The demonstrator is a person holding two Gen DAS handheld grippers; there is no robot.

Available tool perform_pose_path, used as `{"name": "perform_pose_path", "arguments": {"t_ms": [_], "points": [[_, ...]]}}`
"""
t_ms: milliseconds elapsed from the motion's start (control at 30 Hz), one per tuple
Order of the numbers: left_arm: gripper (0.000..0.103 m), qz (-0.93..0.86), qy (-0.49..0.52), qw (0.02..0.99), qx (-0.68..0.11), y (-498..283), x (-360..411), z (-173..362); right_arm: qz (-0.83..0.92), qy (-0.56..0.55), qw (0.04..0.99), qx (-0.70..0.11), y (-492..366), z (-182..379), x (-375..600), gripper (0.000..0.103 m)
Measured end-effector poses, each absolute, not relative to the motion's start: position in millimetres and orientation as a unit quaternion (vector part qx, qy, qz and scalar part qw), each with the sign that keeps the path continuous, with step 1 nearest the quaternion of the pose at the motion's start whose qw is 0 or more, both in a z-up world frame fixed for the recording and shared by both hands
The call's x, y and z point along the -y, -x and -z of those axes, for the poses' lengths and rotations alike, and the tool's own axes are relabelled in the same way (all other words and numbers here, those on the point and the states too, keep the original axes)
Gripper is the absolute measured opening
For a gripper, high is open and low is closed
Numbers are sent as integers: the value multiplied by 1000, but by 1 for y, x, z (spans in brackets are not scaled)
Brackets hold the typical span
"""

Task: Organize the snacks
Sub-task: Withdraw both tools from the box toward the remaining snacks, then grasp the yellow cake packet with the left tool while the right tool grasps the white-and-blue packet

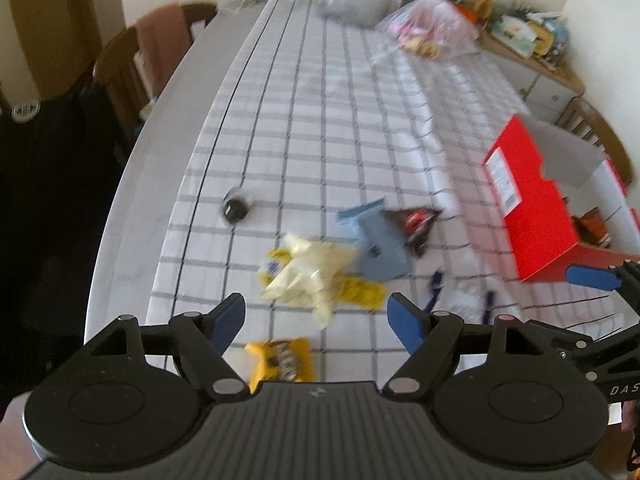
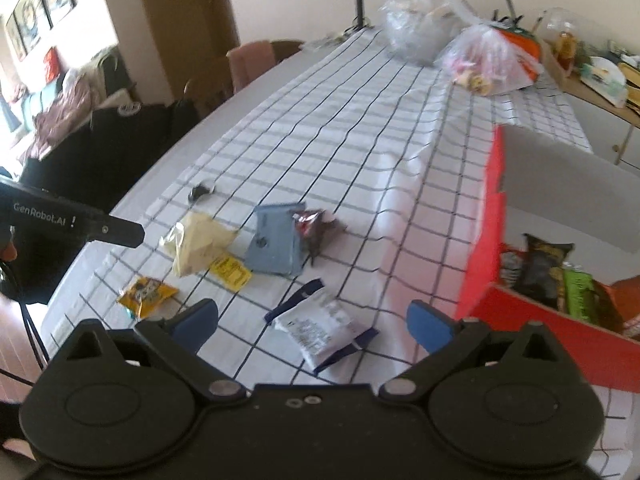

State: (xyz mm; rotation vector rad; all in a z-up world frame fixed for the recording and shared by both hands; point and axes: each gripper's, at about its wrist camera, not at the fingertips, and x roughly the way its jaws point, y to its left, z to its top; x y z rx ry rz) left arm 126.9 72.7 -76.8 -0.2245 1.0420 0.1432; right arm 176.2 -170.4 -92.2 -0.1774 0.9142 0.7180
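Left gripper (image 1: 316,316) at bottom centre of the left wrist view: jaws spread wide, nothing between them, hanging above a pale cream packet (image 1: 310,274) on the checked tablecloth (image 1: 320,120). Right gripper (image 2: 312,320) likewise wide open and empty in the right wrist view, with a white packet with blue edges (image 2: 320,330) lying between and just beyond its blue fingers (image 2: 428,326), untouched.

Red box (image 2: 486,240) at right of frame, open-topped, grey flap raised behind; inside, upright snack bags packed side by side — a dark one (image 2: 540,268), a green one (image 2: 578,294), something orange at the edge, cut off by the frame.

Loose snacks scattered mid-frame, left of the box: yellow packet (image 2: 148,290) nearest the lower left, small yellow sachet (image 2: 231,272) partly under the cream packet, grey-blue pouch (image 2: 274,242) leaning against a dark red wrapper (image 2: 316,228), small black item (image 2: 199,193) apart, further up — too blurred to name.

Two clear plastic bags (image 2: 486,60) at upper right, contents only pink and yellow smears. Printing on all packets unreadable through motion blur.
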Motion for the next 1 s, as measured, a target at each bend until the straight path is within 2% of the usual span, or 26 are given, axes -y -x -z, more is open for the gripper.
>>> {"name": "perform_pose_path", "arguments": {"t_ms": [400,567,700,833,1000], "points": [[78,-82,142,795,-583,-131,-103,142,-349,177,795,-464,-192,143,124,92],[78,-83,133,788,-596,-135,-99,152,-362,210,775,-473,-196,159,112,84],[78,-77,115,785,-603,-137,-92,159,-366,230,770,-469,-197,164,107,82],[77,-78,107,783,-608,-139,-91,164,-368,240,769,-465,-198,167,106,74],[66,-79,108,781,-611,-140,-92,167,-369,246,768,-462,-197,168,107,65]]}}
